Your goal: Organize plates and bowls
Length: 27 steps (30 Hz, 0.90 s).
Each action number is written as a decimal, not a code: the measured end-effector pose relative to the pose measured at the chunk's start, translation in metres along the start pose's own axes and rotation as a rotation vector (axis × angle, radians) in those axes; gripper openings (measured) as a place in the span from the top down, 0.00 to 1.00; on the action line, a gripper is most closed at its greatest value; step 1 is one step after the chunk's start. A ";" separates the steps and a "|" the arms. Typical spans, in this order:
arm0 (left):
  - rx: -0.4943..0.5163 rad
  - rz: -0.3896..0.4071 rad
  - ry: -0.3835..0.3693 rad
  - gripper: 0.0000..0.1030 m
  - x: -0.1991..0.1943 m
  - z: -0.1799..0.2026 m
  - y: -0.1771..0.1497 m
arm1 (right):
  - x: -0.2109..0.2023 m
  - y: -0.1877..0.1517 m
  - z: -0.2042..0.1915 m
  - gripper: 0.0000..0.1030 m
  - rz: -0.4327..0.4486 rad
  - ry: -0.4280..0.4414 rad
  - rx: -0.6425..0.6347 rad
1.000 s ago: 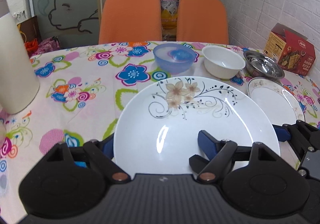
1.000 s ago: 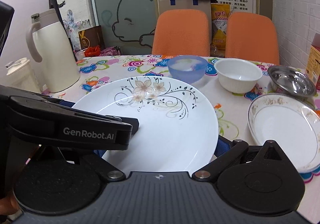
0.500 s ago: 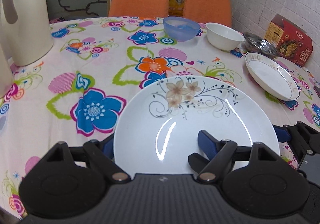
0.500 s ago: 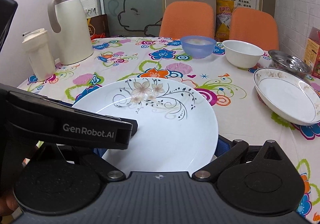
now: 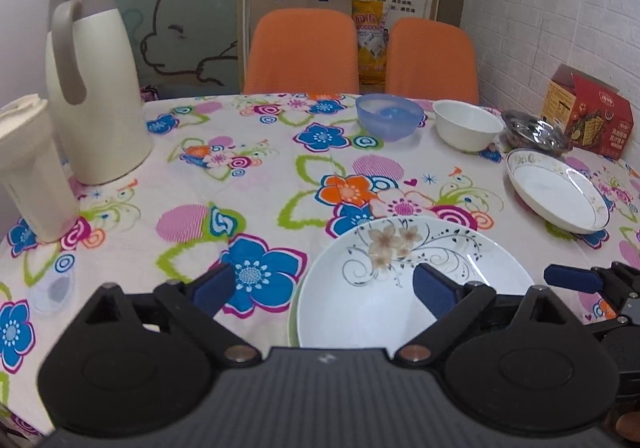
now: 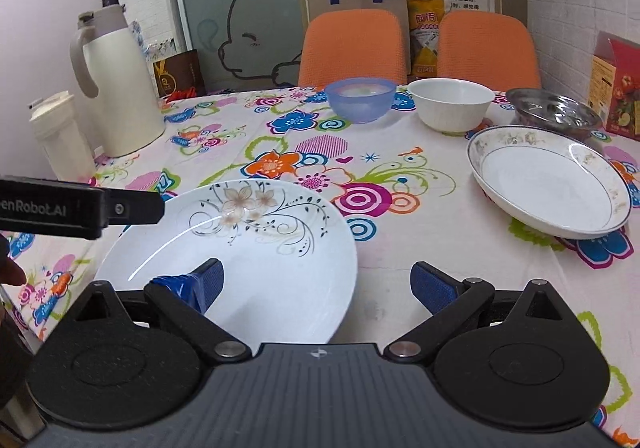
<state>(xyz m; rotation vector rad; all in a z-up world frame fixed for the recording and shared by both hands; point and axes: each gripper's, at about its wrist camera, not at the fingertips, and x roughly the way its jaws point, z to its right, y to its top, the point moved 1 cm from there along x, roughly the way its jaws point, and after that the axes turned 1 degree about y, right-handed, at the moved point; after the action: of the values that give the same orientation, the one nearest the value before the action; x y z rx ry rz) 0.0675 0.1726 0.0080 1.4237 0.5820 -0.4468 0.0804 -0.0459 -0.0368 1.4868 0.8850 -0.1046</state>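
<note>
A white plate with a flower pattern (image 5: 360, 308) (image 6: 260, 248) lies on the flowered tablecloth near the front edge. My left gripper (image 5: 320, 280) is open; its right finger hovers over the plate and its left finger stands clear of the rim. My right gripper (image 6: 316, 274) is open too, with its left finger over the plate. Neither one holds the plate. A gold-rimmed deep plate (image 5: 556, 195) (image 6: 548, 183) sits to the right. Behind it stand a blue bowl (image 5: 388, 119) (image 6: 360, 97), a white bowl (image 5: 466, 123) (image 6: 450, 101) and a steel bowl (image 5: 536, 131) (image 6: 554, 111).
A cream thermos jug (image 5: 92, 95) (image 6: 116, 87) and a white lidded cup (image 5: 28, 167) (image 6: 60, 131) stand at the left. A red box (image 5: 588, 115) is by the brick wall at the right. Two orange chairs (image 5: 300, 51) are behind the table.
Both grippers were shut on the flowered plate and carried it toward the table's near side. Now it rests on the cloth and both grippers have opened and let go.
</note>
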 end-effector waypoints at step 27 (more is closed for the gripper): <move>0.183 -0.133 -0.139 0.07 0.055 0.162 0.018 | -0.069 -0.035 0.176 0.15 0.053 -0.224 0.333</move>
<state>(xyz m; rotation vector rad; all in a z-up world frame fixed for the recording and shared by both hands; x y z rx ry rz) 0.1392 0.0164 -0.0042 1.5183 0.5361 -0.7142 0.0904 -0.2369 -0.0543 1.7658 0.6672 -0.3872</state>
